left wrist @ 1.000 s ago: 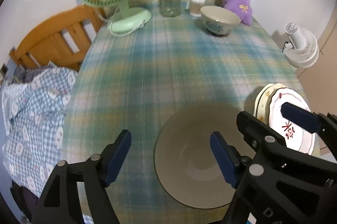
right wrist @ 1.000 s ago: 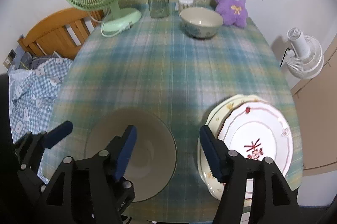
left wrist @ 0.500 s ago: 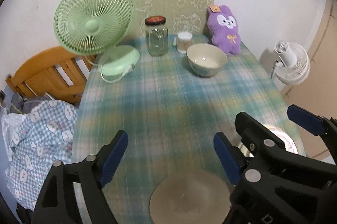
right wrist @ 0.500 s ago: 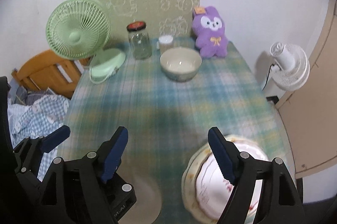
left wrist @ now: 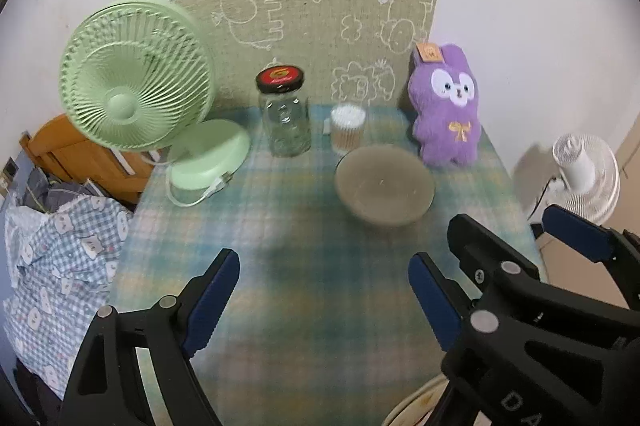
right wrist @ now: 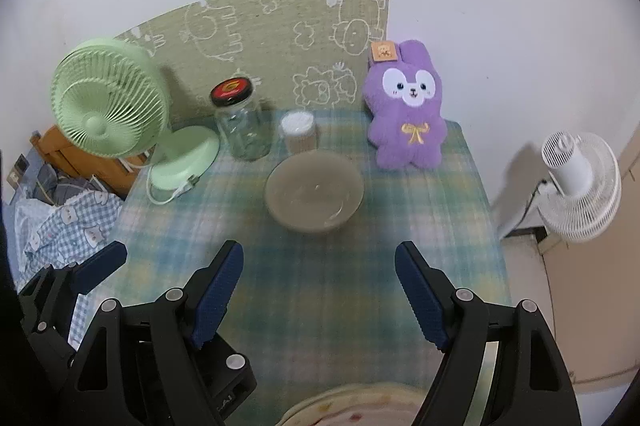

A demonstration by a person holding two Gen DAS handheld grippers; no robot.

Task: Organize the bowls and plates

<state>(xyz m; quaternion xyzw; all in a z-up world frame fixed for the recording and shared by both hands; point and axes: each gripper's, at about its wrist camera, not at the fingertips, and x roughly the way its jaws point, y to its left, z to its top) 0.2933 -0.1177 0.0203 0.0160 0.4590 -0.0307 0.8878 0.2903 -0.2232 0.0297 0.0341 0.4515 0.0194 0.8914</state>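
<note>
A beige bowl stands at the far middle of the plaid table, in front of the purple plush. The rim of a cream plate shows at the bottom edge of the right wrist view, and a sliver of it in the left wrist view. My left gripper is open and empty above the table's near part. My right gripper is open and empty, to the right of the left one, and shows in the left view. The grey-brown bowl at the near edge is out of view.
At the back stand a green desk fan, a glass jar with a red lid, a cotton swab tub and a purple plush rabbit. A wooden bed frame and checked bedding lie left, a white fan right.
Both grippers have tilted up and away from the near edge. The grey-brown bowl and most of the plates have slid out of view. The far bowl is now nearer the middle.
</note>
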